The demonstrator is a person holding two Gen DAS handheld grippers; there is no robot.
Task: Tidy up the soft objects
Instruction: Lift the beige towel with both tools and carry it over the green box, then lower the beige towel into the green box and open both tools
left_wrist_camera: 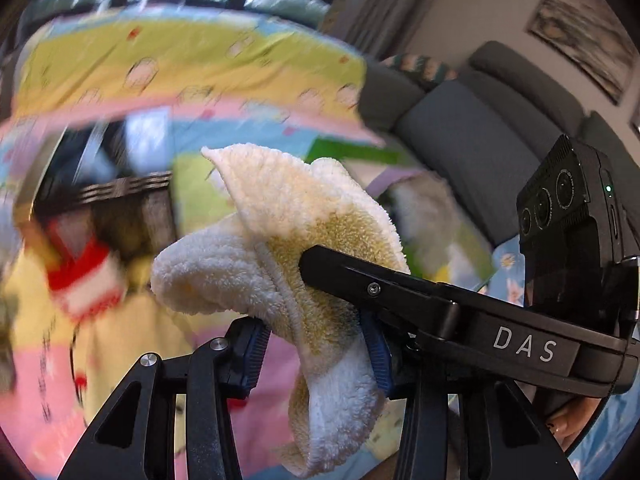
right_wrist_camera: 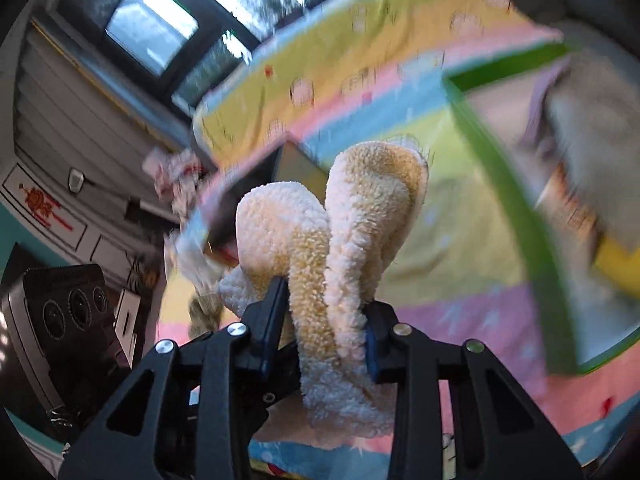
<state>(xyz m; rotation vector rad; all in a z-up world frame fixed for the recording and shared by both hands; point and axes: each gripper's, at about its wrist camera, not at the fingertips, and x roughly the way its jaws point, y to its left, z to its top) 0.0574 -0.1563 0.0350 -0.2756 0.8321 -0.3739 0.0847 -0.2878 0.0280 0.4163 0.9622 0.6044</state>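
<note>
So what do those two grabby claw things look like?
Both are black. The left gripper has two angled black fingers with round silver bolts and ribbed blue pads. The right gripper looks the same: black fingers, silver bolts, blue pads. Seen from the left one, its side has white letters, DAS, and a black camera box with three lenses.
</note>
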